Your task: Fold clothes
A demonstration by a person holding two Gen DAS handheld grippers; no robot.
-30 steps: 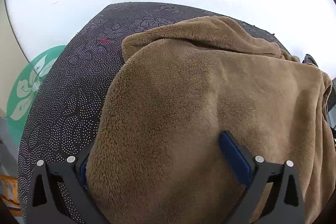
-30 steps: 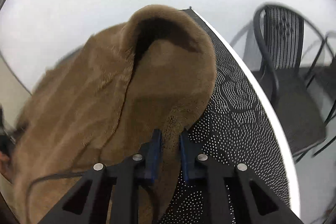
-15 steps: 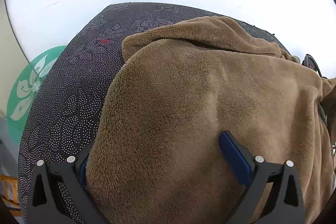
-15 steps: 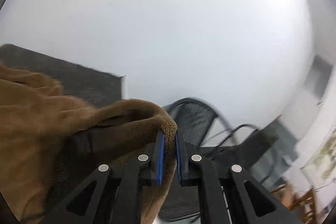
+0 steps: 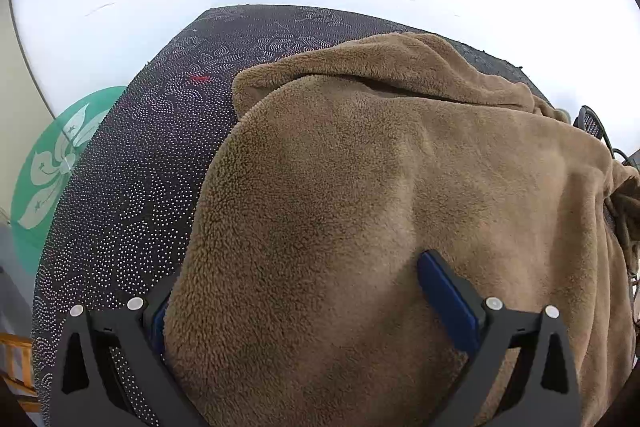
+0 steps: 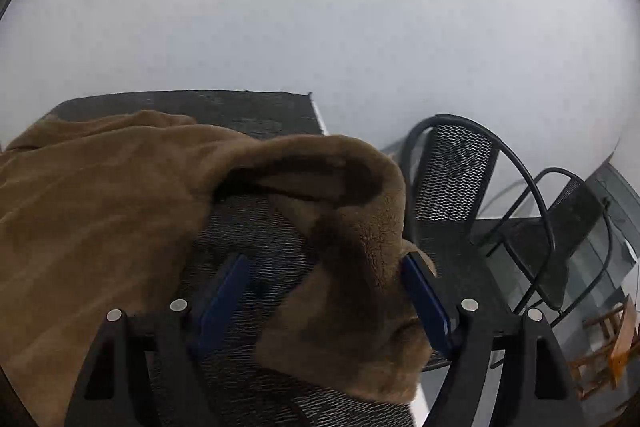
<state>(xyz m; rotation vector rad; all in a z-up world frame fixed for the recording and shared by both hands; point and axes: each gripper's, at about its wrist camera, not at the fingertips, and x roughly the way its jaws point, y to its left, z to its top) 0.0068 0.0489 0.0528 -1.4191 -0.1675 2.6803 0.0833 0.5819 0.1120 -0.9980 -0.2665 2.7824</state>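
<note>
A brown fleece garment (image 5: 380, 195) lies in a heap on a black dotted tablecloth (image 5: 132, 179). My left gripper (image 5: 304, 307) is open, its blue pads (image 5: 448, 303) set wide apart, with the fleece bulging between them. In the right wrist view the same garment (image 6: 92, 207) spreads left, and a folded corner of it (image 6: 360, 227) drapes between the fingers of my right gripper (image 6: 324, 291), which is open. The corner rests against the right blue pad (image 6: 424, 299) near the table's right edge.
A white wall stands behind the table. Two black mesh metal chairs (image 6: 456, 171) stand right of the table (image 6: 256, 111). A green round sign with a white flower (image 5: 52, 163) lies left of the table. Wooden furniture (image 6: 608, 343) shows at the far right.
My right gripper, shut on the garment's corner a second ago, swung right toward the table edge and has opened; the corner now hangs loose between its fingers. The left gripper stayed still.
</note>
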